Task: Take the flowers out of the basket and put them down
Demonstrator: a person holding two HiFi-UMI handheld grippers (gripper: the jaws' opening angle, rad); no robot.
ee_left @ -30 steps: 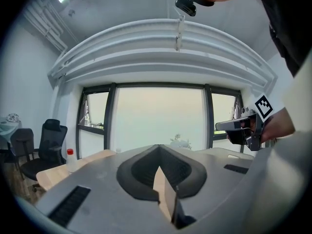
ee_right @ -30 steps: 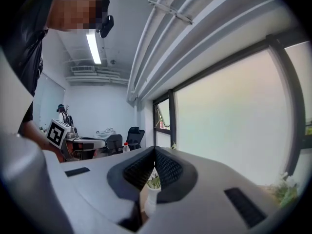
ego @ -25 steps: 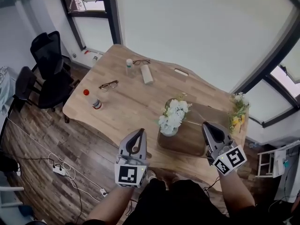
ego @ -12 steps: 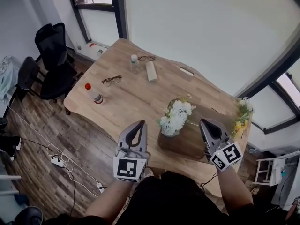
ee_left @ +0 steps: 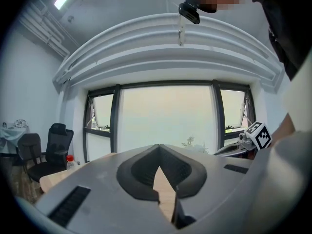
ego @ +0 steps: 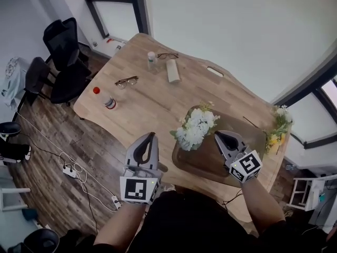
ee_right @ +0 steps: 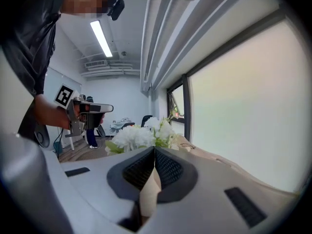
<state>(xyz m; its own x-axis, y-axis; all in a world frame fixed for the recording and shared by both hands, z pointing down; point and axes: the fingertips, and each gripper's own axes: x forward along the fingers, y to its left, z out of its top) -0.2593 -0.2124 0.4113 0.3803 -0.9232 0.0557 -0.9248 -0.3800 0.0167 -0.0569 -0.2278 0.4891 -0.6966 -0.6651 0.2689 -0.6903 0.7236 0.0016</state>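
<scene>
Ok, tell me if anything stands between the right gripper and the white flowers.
Nothing visible does. The right gripper, shut and empty, is just beside the white flowers. The right gripper view shows the blooms straight past its tips, with only open air between.

Wooden table (ego: 152,107): red-capped bottle (ego: 108,101) on its side near left edge, glasses (ego: 126,81) just beyond. Far end: second glasses (ego: 167,56), small clear bottle (ego: 152,58), beige case (ego: 172,71). Black chairs (ego: 63,62) left. Power strip (ego: 70,171) on floor.

Grey L tongs (ego: 152,135) & R tongs (ego: 217,134), black ribbed pads (ee_right: 138,171), b/w square-marker cubes (ego: 138,190), black top (ego: 195,226)
</scene>
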